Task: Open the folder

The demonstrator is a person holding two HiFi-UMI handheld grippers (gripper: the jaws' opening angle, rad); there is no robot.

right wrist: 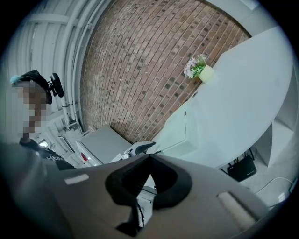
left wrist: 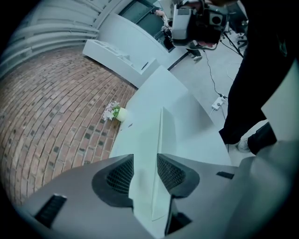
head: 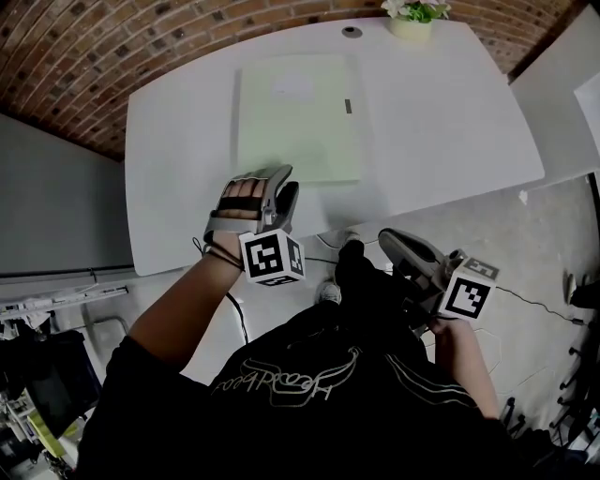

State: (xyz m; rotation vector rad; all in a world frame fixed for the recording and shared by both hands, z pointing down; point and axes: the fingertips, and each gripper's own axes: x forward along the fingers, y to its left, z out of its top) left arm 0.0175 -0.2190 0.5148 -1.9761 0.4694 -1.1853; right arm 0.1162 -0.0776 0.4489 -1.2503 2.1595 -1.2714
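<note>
A pale green folder (head: 300,122) lies shut and flat on the white table (head: 441,122), its near edge towards me. My left gripper (head: 277,183) is at the folder's near left corner, rolled onto its side, jaws open. In the left gripper view the folder's (left wrist: 145,140) corner shows in the gap of the left gripper (left wrist: 145,172); I cannot tell if the pads touch it. My right gripper (head: 389,239) hangs below the table's front edge, off the folder, shut on nothing. The right gripper view shows the right gripper (right wrist: 148,158) with tips together and the folder (right wrist: 175,133) beyond.
A small potted plant (head: 412,17) stands at the table's far edge, with a round grommet (head: 352,31) beside it. A brick wall runs behind. A grey cabinet (head: 56,206) stands to the left. Cables (head: 534,300) lie on the floor to the right.
</note>
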